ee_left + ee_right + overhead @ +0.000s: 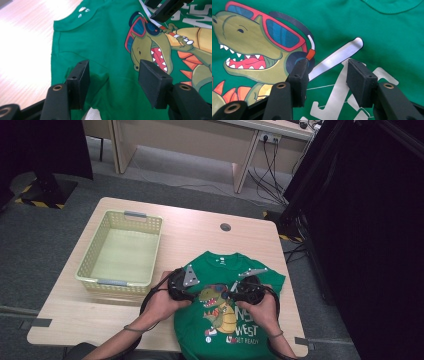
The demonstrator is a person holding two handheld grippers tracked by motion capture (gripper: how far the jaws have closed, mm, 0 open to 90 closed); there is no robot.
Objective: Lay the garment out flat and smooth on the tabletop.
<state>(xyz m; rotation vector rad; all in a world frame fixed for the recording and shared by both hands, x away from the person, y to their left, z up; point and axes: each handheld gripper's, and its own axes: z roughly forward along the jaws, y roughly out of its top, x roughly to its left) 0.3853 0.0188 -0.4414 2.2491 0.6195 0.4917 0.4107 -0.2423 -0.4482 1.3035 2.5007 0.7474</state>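
Note:
A green T-shirt [220, 270] with a dinosaur print [220, 310] lies flat, front up, on the near right part of the wooden table [75, 315]. Both hands hold their grippers low over its chest, tips facing each other. My left gripper [113, 67] is open, its pads apart just above plain green cloth [100, 37] beside the dinosaur's head [147, 47]; a small crease sits by one pad. My right gripper [327, 67] is open over the white lettering [337, 82] next to the dinosaur's headphones [294, 60]. In the high view the left gripper [200, 292] and right gripper [228, 295] are nearly touching.
A pale green plastic basket [87, 262] with nothing in it stands on the left half of the table. A round cable hole [225, 227] is near the far edge. Desks and cables [270, 175] stand on the floor beyond.

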